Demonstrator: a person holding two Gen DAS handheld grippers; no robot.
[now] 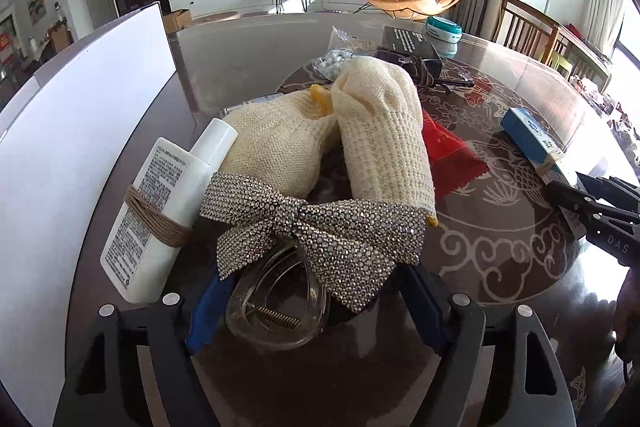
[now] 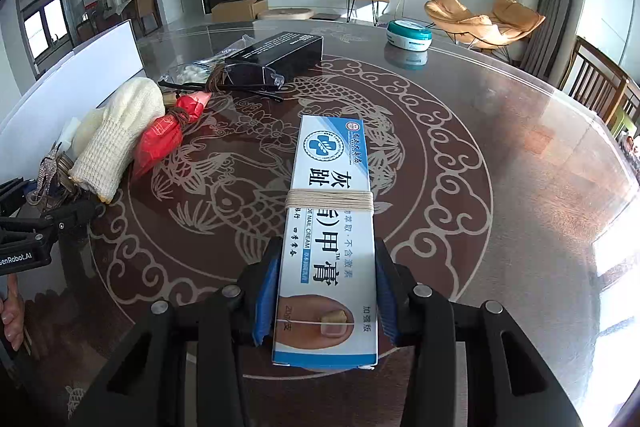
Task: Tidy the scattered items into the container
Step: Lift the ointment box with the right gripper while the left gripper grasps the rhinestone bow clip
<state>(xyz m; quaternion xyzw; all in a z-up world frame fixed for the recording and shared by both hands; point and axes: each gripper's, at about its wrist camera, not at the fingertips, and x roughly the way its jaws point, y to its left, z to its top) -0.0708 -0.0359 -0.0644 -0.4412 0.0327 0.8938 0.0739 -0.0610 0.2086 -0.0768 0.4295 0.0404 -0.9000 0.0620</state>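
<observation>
My left gripper [image 1: 310, 301] is shut on a clear hair claw clip with a rhinestone bow [image 1: 316, 227], held just above the table. Beyond it lie a white lotion bottle bound with twine [image 1: 160, 211] and two cream knit gloves [image 1: 384, 135]. My right gripper [image 2: 326, 291] is shut on a blue-and-white nail cream box bound with twine [image 2: 330, 211], which also shows in the left wrist view [image 1: 536, 143]. The white container [image 1: 60, 163] stands at the left, seen too in the right wrist view [image 2: 80, 75].
A red packet [image 2: 168, 135], dark glasses [image 2: 240, 79], a black box [image 2: 280, 51], a bag of white beads [image 1: 336, 61] and a teal-and-white round case [image 2: 408, 35] lie on the round glass-topped table [image 2: 500, 147]. Wooden chairs [image 2: 596, 87] stand at the right.
</observation>
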